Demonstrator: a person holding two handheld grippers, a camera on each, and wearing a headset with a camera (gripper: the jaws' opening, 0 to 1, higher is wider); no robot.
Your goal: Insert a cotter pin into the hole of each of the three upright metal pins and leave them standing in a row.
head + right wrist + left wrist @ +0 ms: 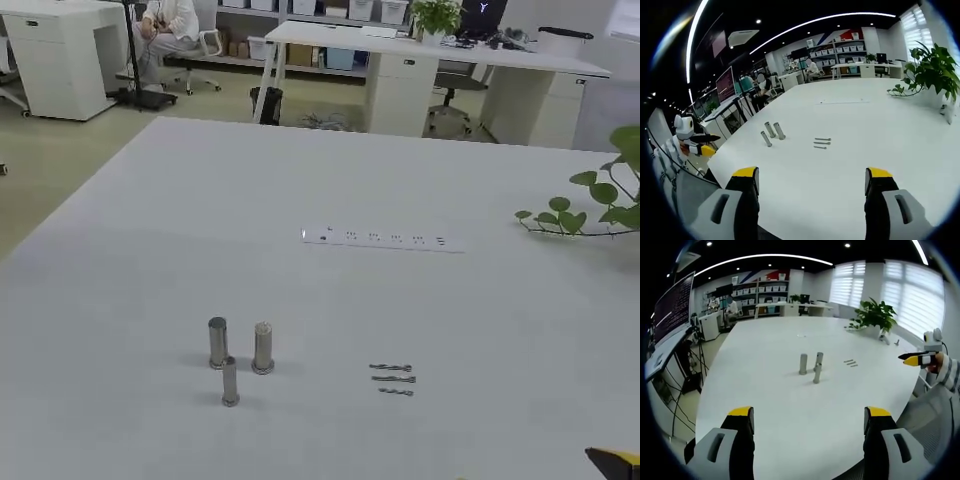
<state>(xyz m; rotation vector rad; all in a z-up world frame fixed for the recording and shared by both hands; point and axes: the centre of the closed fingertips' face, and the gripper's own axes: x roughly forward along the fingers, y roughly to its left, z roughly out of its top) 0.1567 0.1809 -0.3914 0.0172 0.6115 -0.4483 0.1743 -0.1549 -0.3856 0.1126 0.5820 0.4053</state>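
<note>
The left gripper (pixel 809 413) and right gripper (pixel 812 173) are hovering with jaws spread, and the 3 cotter pins (pixel 393 379) are looking light, thin and slippery, probably best pinched mid-shank.

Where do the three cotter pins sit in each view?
Head view: cotter pins, lower right of centre.
Left gripper view: cotter pins, small, right of centre.
Right gripper view: cotter pins, near centre.
Shared landmark: the three upright metal pins, just left of them in every view.
</note>
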